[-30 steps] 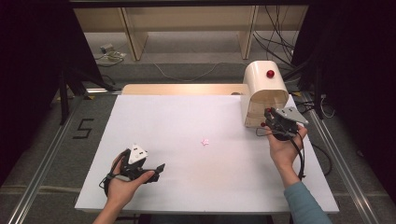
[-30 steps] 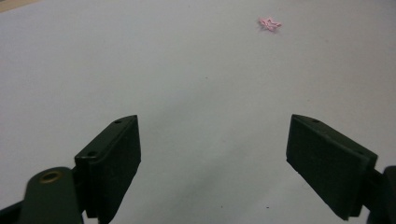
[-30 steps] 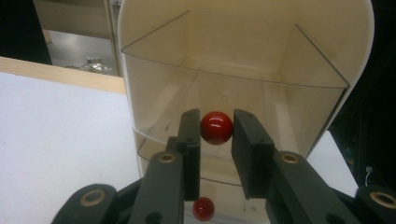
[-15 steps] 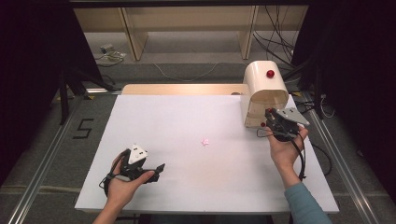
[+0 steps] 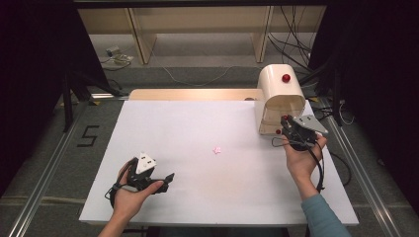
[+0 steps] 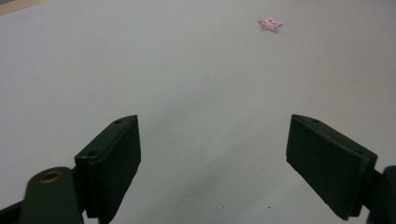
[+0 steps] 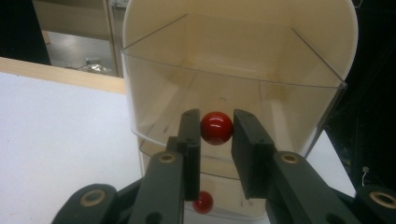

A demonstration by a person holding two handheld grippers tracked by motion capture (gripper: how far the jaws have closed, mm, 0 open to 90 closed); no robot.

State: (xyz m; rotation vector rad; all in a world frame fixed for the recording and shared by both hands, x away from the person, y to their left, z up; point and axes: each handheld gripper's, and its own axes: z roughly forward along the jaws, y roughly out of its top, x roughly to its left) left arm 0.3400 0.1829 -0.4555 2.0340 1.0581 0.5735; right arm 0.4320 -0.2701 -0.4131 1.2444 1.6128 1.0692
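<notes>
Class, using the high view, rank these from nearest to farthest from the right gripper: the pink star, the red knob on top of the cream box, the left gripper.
Measured from the right gripper:
1. Red knob on top of the cream box, just beyond it.
2. Pink star, mid-table, toward the left.
3. Left gripper, near left side.

A glossy red knob (image 7: 216,128) is gleaming against the cream box (image 5: 276,84), while a pale pink star (image 5: 217,150) is showing on the white table (image 5: 197,128).

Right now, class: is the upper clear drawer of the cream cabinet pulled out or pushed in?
Pulled out: the upper drawer juts forward, the right tool clamped on its red knob.
</notes>
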